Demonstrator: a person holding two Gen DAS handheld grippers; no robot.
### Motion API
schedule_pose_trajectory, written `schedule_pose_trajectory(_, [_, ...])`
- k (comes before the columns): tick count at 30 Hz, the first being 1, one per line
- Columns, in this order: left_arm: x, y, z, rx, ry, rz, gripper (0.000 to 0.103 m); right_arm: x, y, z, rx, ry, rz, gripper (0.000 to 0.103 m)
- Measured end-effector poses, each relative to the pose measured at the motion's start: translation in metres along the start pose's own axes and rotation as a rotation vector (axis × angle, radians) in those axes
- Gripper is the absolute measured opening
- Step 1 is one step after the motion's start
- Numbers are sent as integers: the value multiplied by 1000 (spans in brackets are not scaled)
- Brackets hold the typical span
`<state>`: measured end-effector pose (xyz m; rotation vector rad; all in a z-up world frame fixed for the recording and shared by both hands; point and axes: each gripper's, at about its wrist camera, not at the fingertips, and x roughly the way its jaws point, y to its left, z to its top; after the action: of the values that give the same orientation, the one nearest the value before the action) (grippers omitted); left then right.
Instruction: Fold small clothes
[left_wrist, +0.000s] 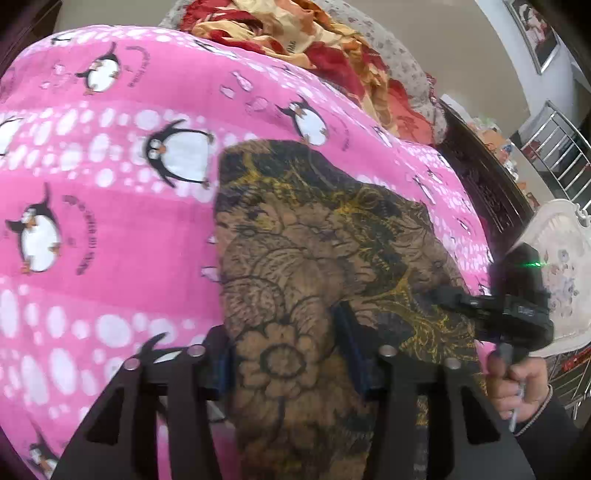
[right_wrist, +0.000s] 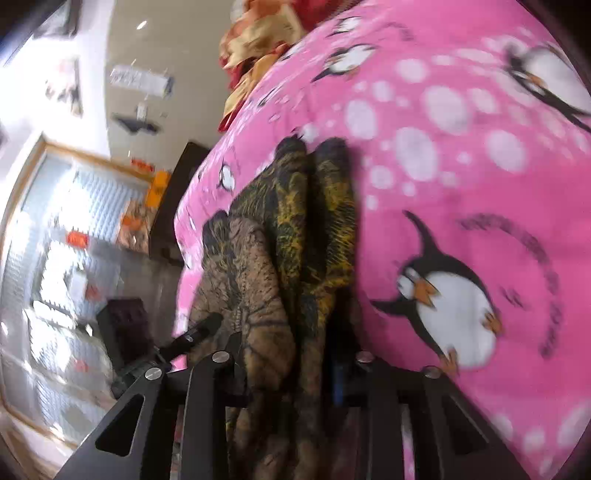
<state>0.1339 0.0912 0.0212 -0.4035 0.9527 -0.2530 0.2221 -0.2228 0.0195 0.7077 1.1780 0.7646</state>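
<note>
A small brown and black garment (left_wrist: 314, 229) with yellow floral print lies on the pink penguin blanket (left_wrist: 110, 203). In the left wrist view my left gripper (left_wrist: 282, 325) stands open, its near end lying flat between the jaws. My right gripper (left_wrist: 461, 302), held by a hand (left_wrist: 517, 380), reaches the garment's right edge. In the right wrist view the garment (right_wrist: 295, 206) is folded into a long bundle on the blanket (right_wrist: 461, 166). It runs between the parted jaws of the right gripper (right_wrist: 288, 339). The left gripper (right_wrist: 199, 328) pokes in from the left.
A crumpled red and gold cloth (left_wrist: 295, 33) is heaped at the far end of the bed. A dark carved bed frame (left_wrist: 487, 192) borders the right side, with a white ornate chair (left_wrist: 561, 251) beyond it. A large window (right_wrist: 55, 258) fills the left of the right wrist view.
</note>
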Motion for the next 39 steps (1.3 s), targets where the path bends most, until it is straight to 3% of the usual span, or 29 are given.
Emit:
schedule_pose_trajectory(2, [-21,2,2,16,-53,32,50,-21,9,-4,-24,-30,-64,50])
schedule_pose_trajectory(5, [-52,-4,6,41,-174,96,63,-49,38,-13,-178,-81,-179,50])
schedule_pose_trajectory(7, [-59,-14,10,43,-225,123,69,-59,80,-27,-413,-117,-266,53])
schedule_pose_trajectory(8, [-56,-21,13,44,-234,138,70,-57,99,-35,-522,-122,-294,64])
schedule_pose_trajectory(10, [-42,-33,19,49,-212,158,70,-40,139,-68,-807,-100,-360,72])
schedule_pose_trajectory(13, [-12,-48,25,83,-191,203,71,-2,156,-99,-1062,-28,-467,72])
schedule_pose_trajectory(14, [3,-50,26,85,-178,248,71,12,151,-98,-1075,-3,-496,72])
schedule_pose_trajectory(17, [29,-48,24,65,-151,288,74,33,122,-85,-1039,53,-557,72])
schedule_pose_trajectory(18, [39,-45,21,57,-141,293,77,34,108,-81,-1015,89,-533,72])
schedule_pose_trajectory(22, [51,-51,22,82,-128,342,83,29,77,-61,-906,96,-411,72])
schedule_pose_trajectory(27, [53,-52,23,95,-108,334,89,31,79,-58,-901,108,-410,72])
schedule_pose_trajectory(30, [43,-55,28,102,-100,328,89,28,100,-70,-939,114,-497,72])
schedule_pose_trajectory(36, [-37,-70,-7,159,-219,253,89,-12,152,-124,-1028,32,-488,72])
schedule_pose_trajectory(37, [-46,-72,-18,179,-218,250,88,-16,157,-138,-1031,38,-462,62])
schedule_pose_trajectory(38, [-54,-75,-31,203,-207,242,84,-17,159,-146,-1027,50,-441,40])
schedule_pose_trajectory(39, [-59,-77,-42,221,-192,237,69,-13,158,-155,-1002,81,-441,31])
